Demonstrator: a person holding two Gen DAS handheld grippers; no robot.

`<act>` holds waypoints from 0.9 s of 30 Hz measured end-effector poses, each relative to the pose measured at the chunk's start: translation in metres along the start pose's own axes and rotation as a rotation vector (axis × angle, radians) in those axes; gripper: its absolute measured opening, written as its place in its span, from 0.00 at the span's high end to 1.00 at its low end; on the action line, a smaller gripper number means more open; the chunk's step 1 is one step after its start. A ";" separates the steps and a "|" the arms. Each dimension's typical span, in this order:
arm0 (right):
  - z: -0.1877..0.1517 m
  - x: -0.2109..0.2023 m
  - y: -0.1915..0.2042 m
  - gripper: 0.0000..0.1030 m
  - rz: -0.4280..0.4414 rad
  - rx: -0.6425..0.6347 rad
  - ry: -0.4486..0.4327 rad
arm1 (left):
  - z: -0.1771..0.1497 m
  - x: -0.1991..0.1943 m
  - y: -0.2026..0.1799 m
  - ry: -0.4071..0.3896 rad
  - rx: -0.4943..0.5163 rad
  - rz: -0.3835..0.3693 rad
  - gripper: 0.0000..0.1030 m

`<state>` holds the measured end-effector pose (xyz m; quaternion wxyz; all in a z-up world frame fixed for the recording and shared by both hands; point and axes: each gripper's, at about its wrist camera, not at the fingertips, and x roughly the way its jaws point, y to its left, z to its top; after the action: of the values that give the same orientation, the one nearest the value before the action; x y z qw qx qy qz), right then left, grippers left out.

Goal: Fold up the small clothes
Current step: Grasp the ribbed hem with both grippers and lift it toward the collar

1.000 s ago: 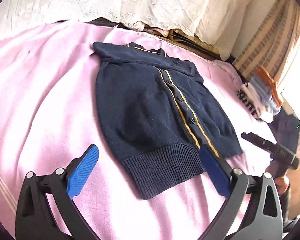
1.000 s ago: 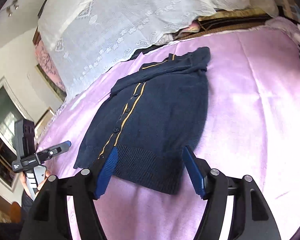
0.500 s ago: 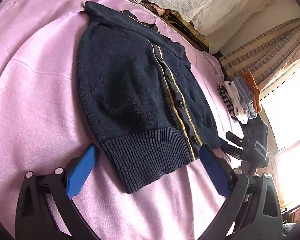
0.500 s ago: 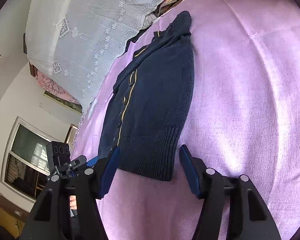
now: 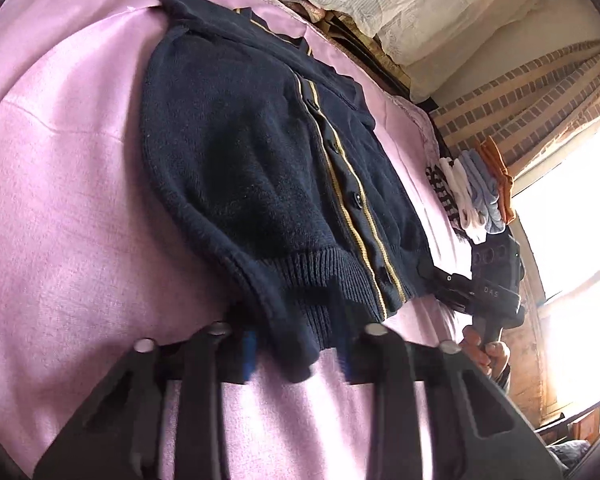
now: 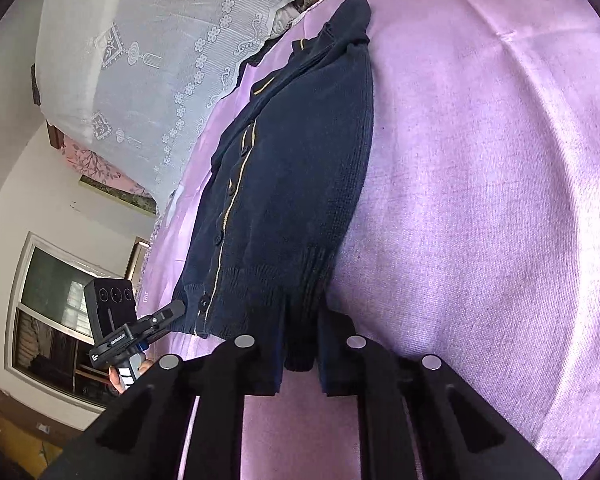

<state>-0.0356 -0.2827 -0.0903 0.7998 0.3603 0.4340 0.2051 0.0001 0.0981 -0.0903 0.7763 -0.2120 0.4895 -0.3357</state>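
A small navy knit cardigan [image 5: 260, 168] with a yellow-trimmed button band lies flat on the pink bedspread [image 5: 60, 220], collar far, ribbed hem near. My left gripper [image 5: 296, 356] is closed on the hem's left corner, which bunches up between the jaws. My right gripper [image 6: 300, 356] is closed on the hem's right corner of the same cardigan [image 6: 292, 184], the knit pinched between the jaws. Each gripper shows in the other's view: the right gripper [image 5: 496, 292] at the hem's far side, the left gripper [image 6: 128, 332] likewise.
The pink bedspread [image 6: 480, 200] spreads wide around the cardigan. White lace-covered pillows [image 6: 160, 40] lie at the head. A stack of folded small clothes [image 5: 472, 192] sits at the bed's right edge by a bright window.
Both grippers moved forward onto the hem and closed from wide open. The hem corners now bunch between the jaws.
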 end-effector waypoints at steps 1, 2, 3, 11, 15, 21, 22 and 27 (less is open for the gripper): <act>0.000 -0.002 0.000 0.92 0.007 -0.002 -0.009 | 0.001 -0.001 0.004 -0.003 -0.022 -0.019 0.90; 0.001 -0.004 0.000 0.92 0.015 0.000 -0.017 | 0.002 -0.002 0.004 -0.007 -0.027 -0.027 0.92; 0.002 -0.005 0.000 0.92 0.026 0.009 -0.024 | 0.003 -0.004 0.002 -0.014 -0.019 -0.027 0.92; 0.024 -0.020 0.017 0.93 0.109 0.003 -0.052 | 0.024 -0.032 -0.021 -0.075 0.046 -0.051 0.92; 0.045 -0.024 0.033 0.93 0.145 -0.018 -0.072 | 0.047 -0.039 -0.032 -0.091 0.075 -0.039 0.92; 0.092 -0.026 0.057 0.93 0.146 -0.057 -0.107 | 0.087 -0.046 -0.051 -0.136 0.121 -0.010 0.92; 0.099 -0.024 0.059 0.93 0.149 -0.054 -0.112 | 0.095 -0.046 -0.050 -0.141 0.117 -0.012 0.92; 0.133 -0.014 0.061 0.93 0.167 -0.030 -0.121 | 0.130 -0.039 -0.046 -0.156 0.092 -0.007 0.92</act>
<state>0.0683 -0.3045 0.0114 0.8100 0.3950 0.3504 0.2552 0.0918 0.0952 0.0201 0.8199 -0.2036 0.4108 -0.3430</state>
